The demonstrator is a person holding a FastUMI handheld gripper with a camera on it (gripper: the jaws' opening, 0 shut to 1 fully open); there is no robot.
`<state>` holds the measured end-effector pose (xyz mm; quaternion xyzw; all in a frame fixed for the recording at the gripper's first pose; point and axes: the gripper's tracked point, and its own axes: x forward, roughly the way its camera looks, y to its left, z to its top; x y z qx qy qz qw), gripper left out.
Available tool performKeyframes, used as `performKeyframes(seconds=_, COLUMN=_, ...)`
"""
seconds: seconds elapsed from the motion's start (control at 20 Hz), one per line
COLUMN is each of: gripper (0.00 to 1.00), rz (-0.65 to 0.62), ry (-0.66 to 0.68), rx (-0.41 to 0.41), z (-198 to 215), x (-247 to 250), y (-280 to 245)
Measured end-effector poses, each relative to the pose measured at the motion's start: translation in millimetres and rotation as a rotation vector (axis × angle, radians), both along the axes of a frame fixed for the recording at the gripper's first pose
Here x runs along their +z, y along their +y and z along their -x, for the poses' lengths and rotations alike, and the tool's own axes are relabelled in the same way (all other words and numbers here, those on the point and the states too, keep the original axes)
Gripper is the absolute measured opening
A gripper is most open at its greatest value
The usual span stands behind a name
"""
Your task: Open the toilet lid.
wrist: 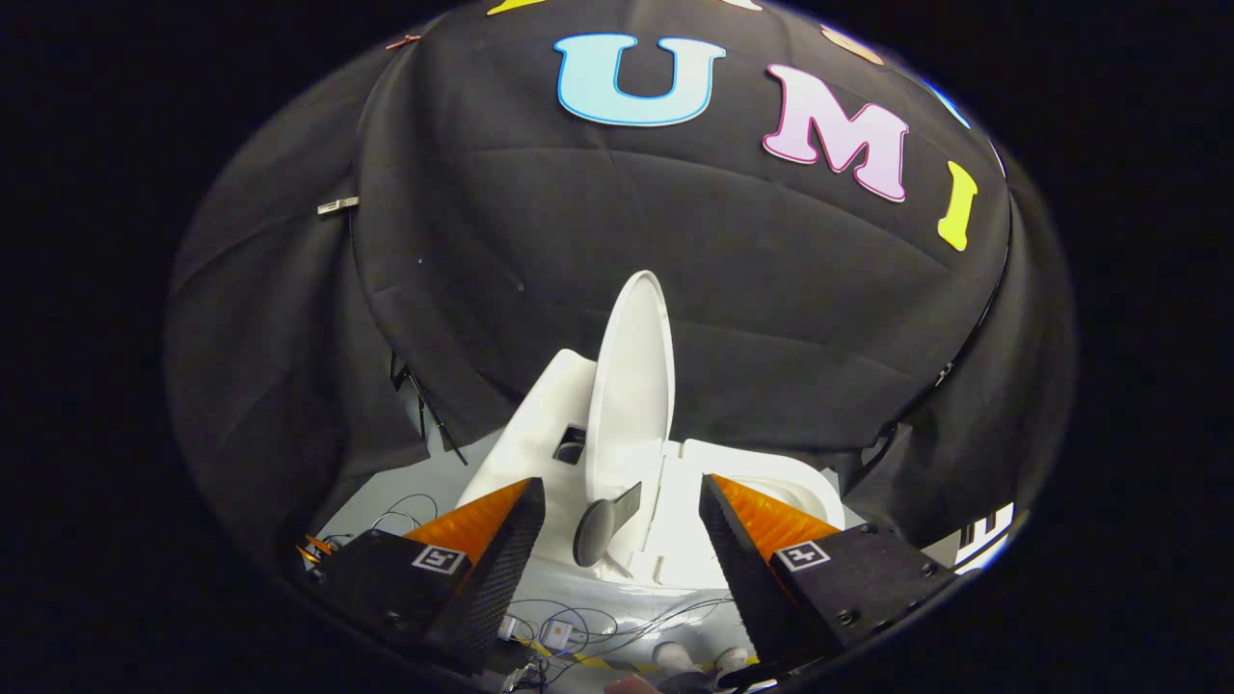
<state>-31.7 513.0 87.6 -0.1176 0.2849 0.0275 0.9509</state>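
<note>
White toilet (742, 482) just ahead of my fingers, lid (631, 395) raised upright, dark handle tab (605, 520) on its edge, my hand-held gripper (622, 540) spread wide, holding nothing, cables (578, 631) on floor below.

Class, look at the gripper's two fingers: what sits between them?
In the gripper view, the raised toilet lid and its dark handle sit between the open gripper's fingers, untouched.

The lid (631, 386) looks like smooth, hard plastic with a soft sheen; the bowl (771, 482) beside it is glossier – glazed ceramic, by the look. The handle (605, 520) on the lid is matt. The wall (675, 289) is matt, creased cloth. The fingers (521, 549) of the open gripper (622, 540) carry rough, finely ribbed pads – rubbery, unshiny.
</note>
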Motion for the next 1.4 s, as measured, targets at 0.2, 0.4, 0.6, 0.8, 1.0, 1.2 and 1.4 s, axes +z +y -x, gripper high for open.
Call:
performKeyframes(seconds=0.2, gripper=1.0, rz=-0.087, ry=-0.013, rx=0.04, z=-1, x=20, y=8)
performKeyframes(seconds=0.4, gripper=1.0, rz=-0.182, ry=-0.041, rx=0.057, z=-4, x=48, y=-2)
performKeyframes(seconds=0.6, gripper=0.99, rz=-0.246, ry=-0.066, rx=0.045, z=-8, x=67, y=-29)
performKeyframes(seconds=0.8, gripper=0.99, rz=-0.313, ry=-0.072, rx=0.028, z=-13, x=78, y=-58)
performKeyframes(seconds=1.0, gripper=1.0, rz=-0.322, ry=-0.105, rx=0.034, z=-19, x=84, y=-95)
performKeyframes(seconds=1.2, gripper=0.99, rz=-0.325, ry=-0.176, rx=0.041, z=-28, x=81, y=-144)
performKeyframes(seconds=1.4, gripper=0.99, rz=-0.324, ry=-0.261, rx=0.046, z=-40, x=71, y=-199)
